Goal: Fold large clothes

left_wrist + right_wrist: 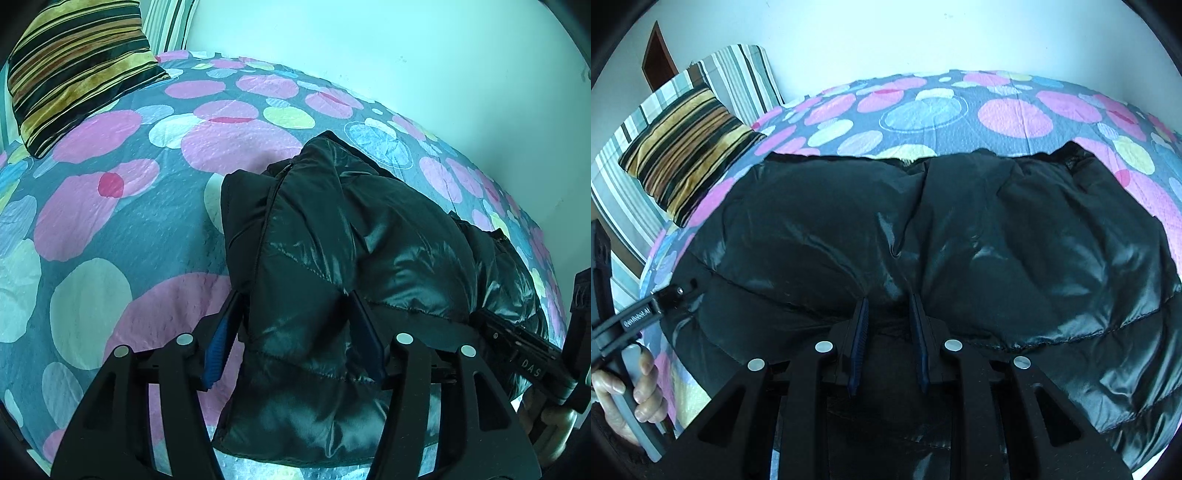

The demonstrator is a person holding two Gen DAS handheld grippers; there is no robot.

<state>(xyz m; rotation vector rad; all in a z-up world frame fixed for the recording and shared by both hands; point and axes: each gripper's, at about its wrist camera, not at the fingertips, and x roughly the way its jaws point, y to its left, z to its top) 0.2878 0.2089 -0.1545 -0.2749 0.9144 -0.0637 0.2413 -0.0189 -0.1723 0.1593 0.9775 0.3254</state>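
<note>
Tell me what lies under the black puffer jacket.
The black puffer jacket lies on a polka-dot bedspread, which shows all around it. What lies beneath the jacket's middle, or between its folded layers, is covered.

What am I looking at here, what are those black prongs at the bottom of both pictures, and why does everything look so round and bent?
There is no robot. A person holds a claw tool in each hand. Each tool carries a wide-angle camera looking along its two fingers, which bends the view. One picture is from the left claw, the other from the right claw.

A shiny black puffy jacket lies on a bed with a spotted bedspread. A striped cushion sits at the far corner.

The right claw is closed on a pinch of the jacket. A fold of the jacket sits between the left claw's fingers, but I cannot tell whether they press on it. At the lower left of the right-hand view, the person's hand grips the other tool's handle.
</note>
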